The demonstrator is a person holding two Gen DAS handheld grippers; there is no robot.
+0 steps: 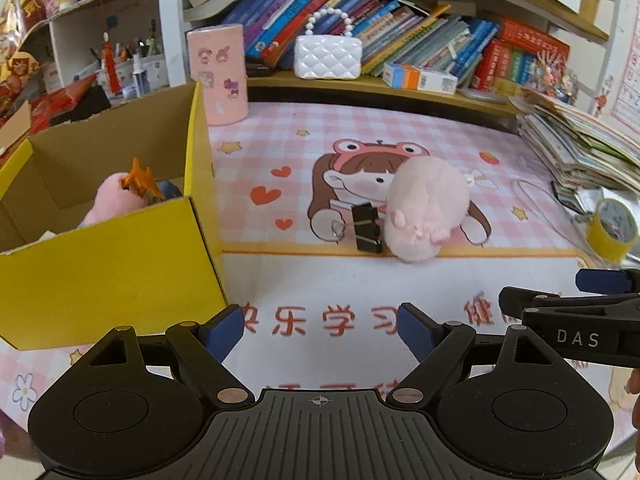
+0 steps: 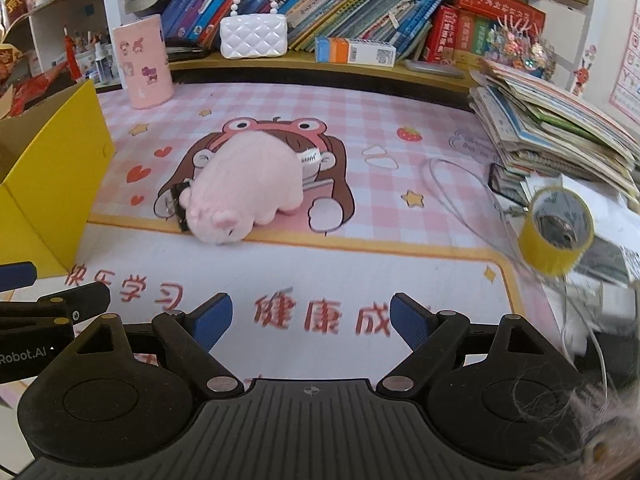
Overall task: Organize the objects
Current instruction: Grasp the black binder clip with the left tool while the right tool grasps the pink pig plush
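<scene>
- Left gripper (image 1: 320, 330) and right gripper (image 2: 310, 320): jaws spread, holding nothing.
- Pink plush (image 2: 248, 192) lies touching the binder clip (image 1: 366, 228).
- Yellow box (image 1: 116, 268) sits left.

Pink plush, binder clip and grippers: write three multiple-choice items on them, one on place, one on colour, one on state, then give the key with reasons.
1. Where does the binder clip lie?
A. In the yellow box
B. On the mat, beside the pink plush
C. On the bookshelf

2. What colour is the tape roll?
A. Yellow
B. Green
C. White

3. How do the left gripper and right gripper stand?
A. Both shut on the plush
B. One shut on the clip
C. Both open, empty

Key: B, the clip sits against the plush on the mat; A, its band is yellow; C, bare mat shows between each pair of fingers.
</scene>
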